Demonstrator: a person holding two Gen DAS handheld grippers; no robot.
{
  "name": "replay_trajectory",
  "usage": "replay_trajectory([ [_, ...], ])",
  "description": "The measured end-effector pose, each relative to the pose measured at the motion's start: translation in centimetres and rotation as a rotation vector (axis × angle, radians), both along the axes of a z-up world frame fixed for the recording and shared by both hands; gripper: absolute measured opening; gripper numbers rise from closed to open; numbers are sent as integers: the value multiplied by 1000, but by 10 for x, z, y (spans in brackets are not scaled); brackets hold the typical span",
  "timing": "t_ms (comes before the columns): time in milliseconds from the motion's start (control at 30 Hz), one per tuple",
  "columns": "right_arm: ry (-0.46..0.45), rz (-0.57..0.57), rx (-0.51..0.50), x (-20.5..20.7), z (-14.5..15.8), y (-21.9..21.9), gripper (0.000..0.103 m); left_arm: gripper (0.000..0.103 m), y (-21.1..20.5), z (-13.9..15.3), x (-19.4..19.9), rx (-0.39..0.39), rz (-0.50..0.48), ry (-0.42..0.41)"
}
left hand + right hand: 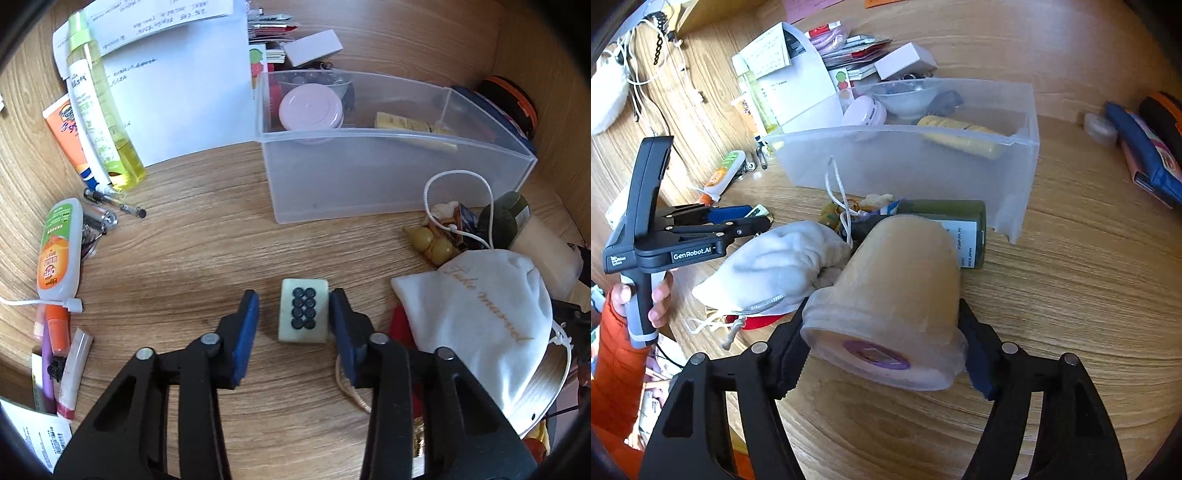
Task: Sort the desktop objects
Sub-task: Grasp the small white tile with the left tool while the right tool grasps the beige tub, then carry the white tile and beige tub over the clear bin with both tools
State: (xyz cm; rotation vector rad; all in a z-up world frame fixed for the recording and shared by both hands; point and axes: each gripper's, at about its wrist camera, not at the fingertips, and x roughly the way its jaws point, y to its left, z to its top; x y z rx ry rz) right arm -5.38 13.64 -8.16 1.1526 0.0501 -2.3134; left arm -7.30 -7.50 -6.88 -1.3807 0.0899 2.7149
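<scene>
My left gripper [293,308] is open, with a cream mahjong tile [303,315] with dark circles lying on the desk between its blue pads; the right pad is close to the tile, the left pad stands apart. My right gripper [882,345] is shut on a translucent beige plastic cup [894,291] lying on its side, its base with a purple label facing the camera. The clear plastic storage box [369,173] stands beyond, holding a pink round tin [310,107] and a yellow item [406,123]. The left gripper also shows in the right wrist view [753,218].
A white drawstring pouch [480,317] and small figurines [432,243] lie right of the tile. A dark green bottle [945,221] lies behind the cup. Bottles, tubes and pens [114,201] crowd the left side. Papers [166,92] lie at the back.
</scene>
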Motion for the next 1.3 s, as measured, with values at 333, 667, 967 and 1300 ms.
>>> replay_trajectory([
  [333, 56, -12, 53, 10, 6, 0, 66, 24, 2, -3, 3, 4, 8, 11],
  [667, 124, -46, 42, 18, 30, 16, 66, 24, -10, 12, 9, 79, 64, 70],
  [967, 217, -68, 70, 28, 54, 19, 66, 24, -11, 41, 23, 120, 66, 148],
  [1300, 265, -81, 21, 17, 81, 28, 66, 24, -12, 80, 36, 136, 78, 235],
])
